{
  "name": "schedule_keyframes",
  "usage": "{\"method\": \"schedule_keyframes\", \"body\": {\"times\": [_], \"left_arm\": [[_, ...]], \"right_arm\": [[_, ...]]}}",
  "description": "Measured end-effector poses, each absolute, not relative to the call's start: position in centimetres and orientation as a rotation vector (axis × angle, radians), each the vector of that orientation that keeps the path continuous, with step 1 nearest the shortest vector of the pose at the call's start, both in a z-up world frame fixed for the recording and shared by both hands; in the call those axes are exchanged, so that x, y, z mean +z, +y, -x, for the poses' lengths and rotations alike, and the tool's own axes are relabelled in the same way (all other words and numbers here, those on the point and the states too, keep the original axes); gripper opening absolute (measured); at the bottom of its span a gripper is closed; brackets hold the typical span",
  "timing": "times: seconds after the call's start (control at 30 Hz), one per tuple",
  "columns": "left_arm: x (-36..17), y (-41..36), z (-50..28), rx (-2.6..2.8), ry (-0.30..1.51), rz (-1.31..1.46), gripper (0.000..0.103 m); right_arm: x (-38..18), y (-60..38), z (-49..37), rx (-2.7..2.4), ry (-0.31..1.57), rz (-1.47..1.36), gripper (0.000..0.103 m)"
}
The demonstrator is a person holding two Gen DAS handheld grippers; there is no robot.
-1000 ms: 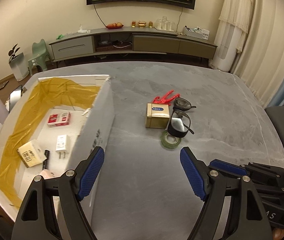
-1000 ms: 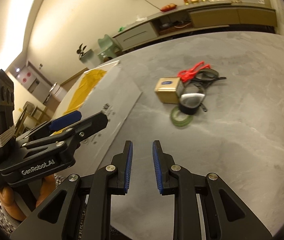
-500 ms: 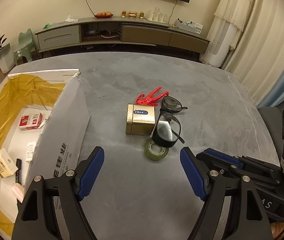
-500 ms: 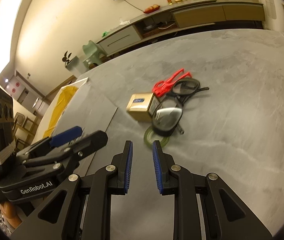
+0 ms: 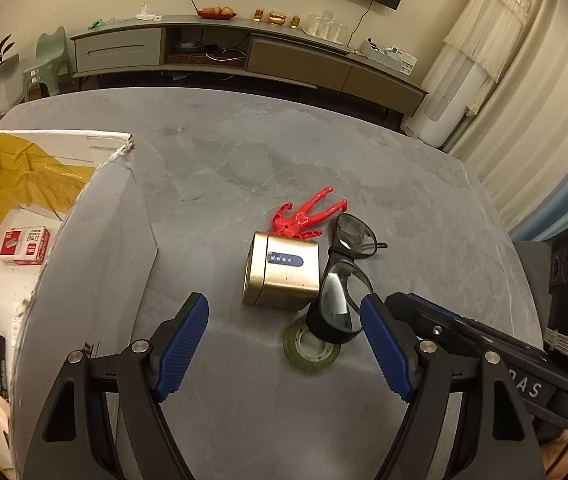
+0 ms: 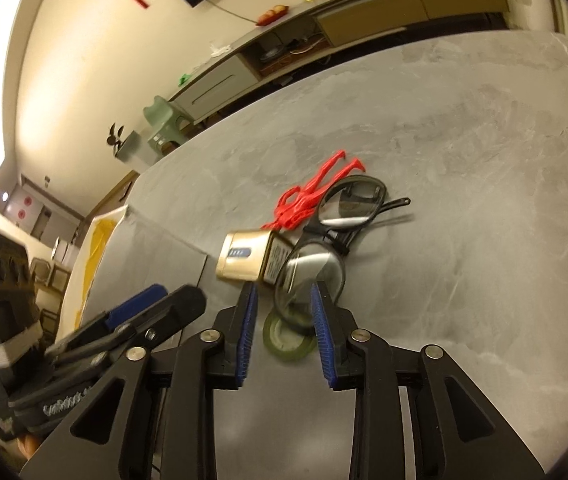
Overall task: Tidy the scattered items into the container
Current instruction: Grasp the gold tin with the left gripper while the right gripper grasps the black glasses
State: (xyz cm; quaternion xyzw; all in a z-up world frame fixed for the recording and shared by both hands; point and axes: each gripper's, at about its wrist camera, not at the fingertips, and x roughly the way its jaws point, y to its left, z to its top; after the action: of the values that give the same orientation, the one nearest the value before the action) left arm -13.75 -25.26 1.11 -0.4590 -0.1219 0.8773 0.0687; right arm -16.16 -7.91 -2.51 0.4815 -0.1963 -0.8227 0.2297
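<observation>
Cardboard box (image 5: 96, 216) at left edge of grey surface (image 5: 424, 200), red packet (image 5: 24, 246) inside. Gold tin (image 5: 282, 272), glasses (image 5: 342, 280), red clip (image 5: 308, 216), tape roll (image 5: 311, 350) clustered mid-surface, touching. Left tongs (image 5: 284, 352) wide open, empty. Right tongs (image 6: 284, 328) partly open, empty, just short of tape roll.

Right tool (image 6: 284, 336) now parted, both closer to glasses (image 6: 312, 268).

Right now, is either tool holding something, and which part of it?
No. Both are open and hold nothing. The left tool hangs over the table, and the right tool points at the tape roll and glasses without gripping them.
</observation>
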Motion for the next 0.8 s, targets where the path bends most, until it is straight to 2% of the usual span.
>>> {"method": "schedule_keyframes", "body": {"times": [0.2,0.47,0.63,0.8], "left_arm": [[0.6,-25.5,14.3,2.648,-0.373,1.363,0.079],[0.1,-25.9,15.3,2.643,-0.383,1.362,0.079],[-0.8,-24.6,16.5,2.613,-0.351,1.379,0.079],[-2.3,-23.3,18.1,2.611,-0.304,1.427,0.079]], "right_arm": [[-3.7,-9.3,18.9,-2.299,-0.517,-1.387,0.041],[-5.9,-10.5,20.5,-2.382,-0.347,-1.473,0.049],[-5.3,-8.6,19.7,-2.458,-0.259,-1.461,0.049],[-5.7,-7.2,20.1,-2.445,-0.308,-1.487,0.052]]}}
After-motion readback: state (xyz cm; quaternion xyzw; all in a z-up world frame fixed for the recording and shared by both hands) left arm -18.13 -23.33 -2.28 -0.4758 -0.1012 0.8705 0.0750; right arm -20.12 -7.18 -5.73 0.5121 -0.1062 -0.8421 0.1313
